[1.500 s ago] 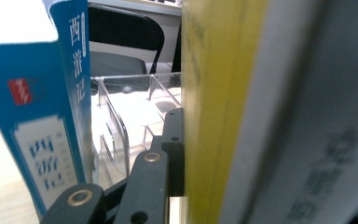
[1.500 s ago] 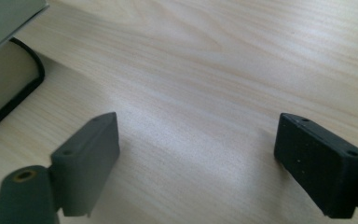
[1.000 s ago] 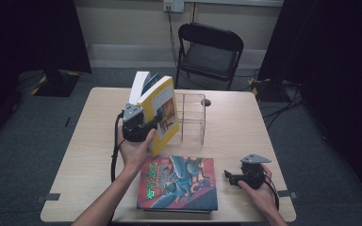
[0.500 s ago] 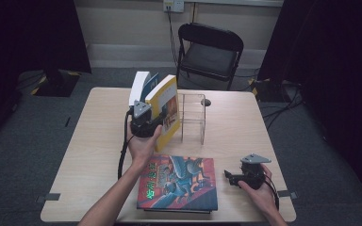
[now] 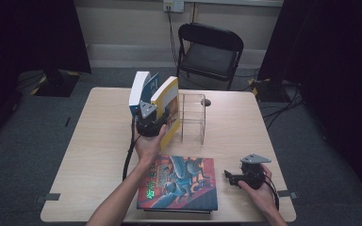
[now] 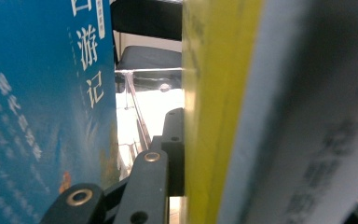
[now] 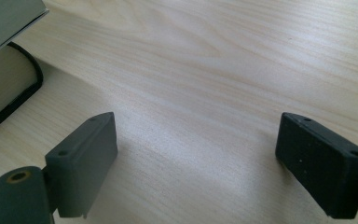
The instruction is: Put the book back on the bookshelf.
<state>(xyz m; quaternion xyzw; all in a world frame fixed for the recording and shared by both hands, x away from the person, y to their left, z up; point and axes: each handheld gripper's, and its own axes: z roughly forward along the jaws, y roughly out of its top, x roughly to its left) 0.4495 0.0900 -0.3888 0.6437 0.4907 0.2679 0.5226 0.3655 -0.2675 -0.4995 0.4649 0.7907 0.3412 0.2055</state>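
Observation:
My left gripper (image 5: 154,121) is shut on a yellow-covered book (image 5: 168,100), which it holds upright above the middle of the table. In the left gripper view the yellow book (image 6: 214,93) runs up between the jaws. A blue book (image 5: 139,89) with white pages stands just to its left, with its blue cover (image 6: 37,93) close by. A clear acrylic book stand (image 5: 193,117) is right beside the yellow book. My right gripper (image 5: 229,178) rests open on the table near the front right, and nothing lies between its fingers (image 7: 81,161).
A colourful hardback (image 5: 181,181) lies flat on another book at the front of the wooden table (image 5: 99,136), and its corner (image 7: 4,84) is left of the right gripper. A black folding chair (image 5: 209,52) stands behind the table. Cables trail on the floor.
My left gripper has carried the yellow book to the right and slightly down, closer to the clear stand. The right gripper has stayed where it was.

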